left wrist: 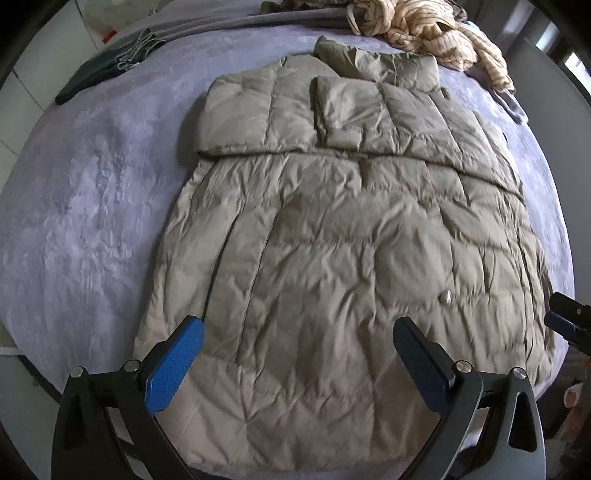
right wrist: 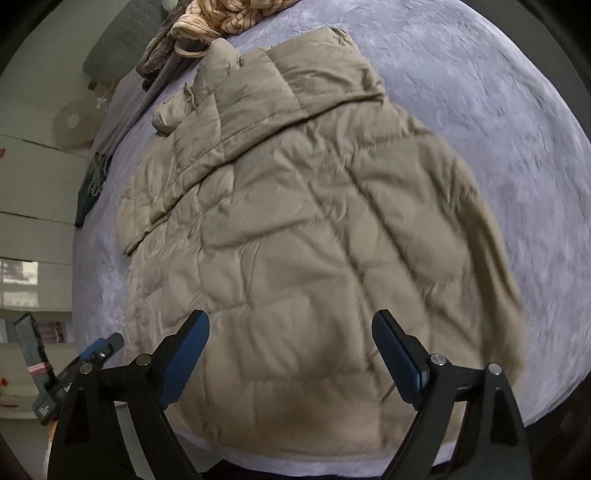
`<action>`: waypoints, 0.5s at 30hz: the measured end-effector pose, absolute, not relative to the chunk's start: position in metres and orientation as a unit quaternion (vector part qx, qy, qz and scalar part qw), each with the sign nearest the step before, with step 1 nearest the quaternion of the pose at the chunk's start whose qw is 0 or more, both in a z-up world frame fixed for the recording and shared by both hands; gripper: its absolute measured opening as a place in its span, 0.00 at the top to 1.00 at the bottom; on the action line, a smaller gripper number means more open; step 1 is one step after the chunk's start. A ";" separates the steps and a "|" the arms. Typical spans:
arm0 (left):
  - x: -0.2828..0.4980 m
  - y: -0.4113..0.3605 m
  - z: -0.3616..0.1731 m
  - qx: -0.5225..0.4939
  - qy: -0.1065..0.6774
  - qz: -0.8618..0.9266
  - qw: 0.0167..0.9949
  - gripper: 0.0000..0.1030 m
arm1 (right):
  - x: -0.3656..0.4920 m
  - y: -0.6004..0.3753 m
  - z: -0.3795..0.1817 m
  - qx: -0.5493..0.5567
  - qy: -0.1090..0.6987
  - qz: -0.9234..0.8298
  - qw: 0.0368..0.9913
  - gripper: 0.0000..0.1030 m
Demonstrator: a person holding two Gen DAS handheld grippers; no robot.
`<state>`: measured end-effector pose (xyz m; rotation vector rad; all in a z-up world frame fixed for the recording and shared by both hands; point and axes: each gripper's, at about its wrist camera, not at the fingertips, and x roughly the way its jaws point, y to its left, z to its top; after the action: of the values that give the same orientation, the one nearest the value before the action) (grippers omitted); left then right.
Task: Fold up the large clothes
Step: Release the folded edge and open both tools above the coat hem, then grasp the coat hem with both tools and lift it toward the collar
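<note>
A large khaki quilted down coat [left wrist: 332, 236] lies flat on a lavender bed cover [left wrist: 92, 206], hem toward me, both sleeves folded across its chest at the far end. My left gripper [left wrist: 299, 332] is open and empty, hovering above the coat's hem. My right gripper [right wrist: 291, 328] is open and empty, above the hem's right part of the coat [right wrist: 303, 229]. The right gripper also shows at the right edge of the left wrist view [left wrist: 569, 317]. The left gripper shows at the lower left of the right wrist view [right wrist: 99, 350].
A cream striped garment [left wrist: 424, 26] is heaped at the far edge of the bed. A dark green cloth [left wrist: 107, 66] lies at the far left. The bed edge [right wrist: 332, 463] is close below the hem. The cover [right wrist: 517, 110] lies bare beside the coat.
</note>
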<state>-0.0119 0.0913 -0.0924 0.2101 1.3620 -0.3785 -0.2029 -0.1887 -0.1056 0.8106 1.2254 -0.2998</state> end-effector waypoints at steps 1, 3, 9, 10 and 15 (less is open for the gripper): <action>-0.015 0.096 -0.093 0.098 0.626 -0.177 0.753 0.00 | -0.208 -0.182 -0.106 0.374 0.555 -0.139 0.730 0.11; -0.021 0.107 -0.093 0.097 0.627 -0.185 0.750 0.00 | -0.217 -0.172 -0.108 0.389 0.550 -0.144 0.725 0.11; -0.034 0.140 -0.099 0.092 0.634 -0.205 0.740 0.00 | -0.254 -0.153 -0.115 0.446 0.522 -0.174 0.706 0.11; -0.036 0.145 -0.101 0.092 0.636 -0.206 0.738 0.00 | -0.262 -0.152 -0.116 0.458 0.516 -0.181 0.701 0.11; -0.048 0.171 -0.101 0.063 0.645 -0.211 0.732 0.01 | -0.294 -0.150 -0.125 0.504 0.502 -0.205 0.672 0.11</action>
<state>-0.0482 0.1706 -0.1014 0.1392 1.4192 -0.4651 -0.2938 -0.1499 -0.1246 1.1357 1.1317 -0.4625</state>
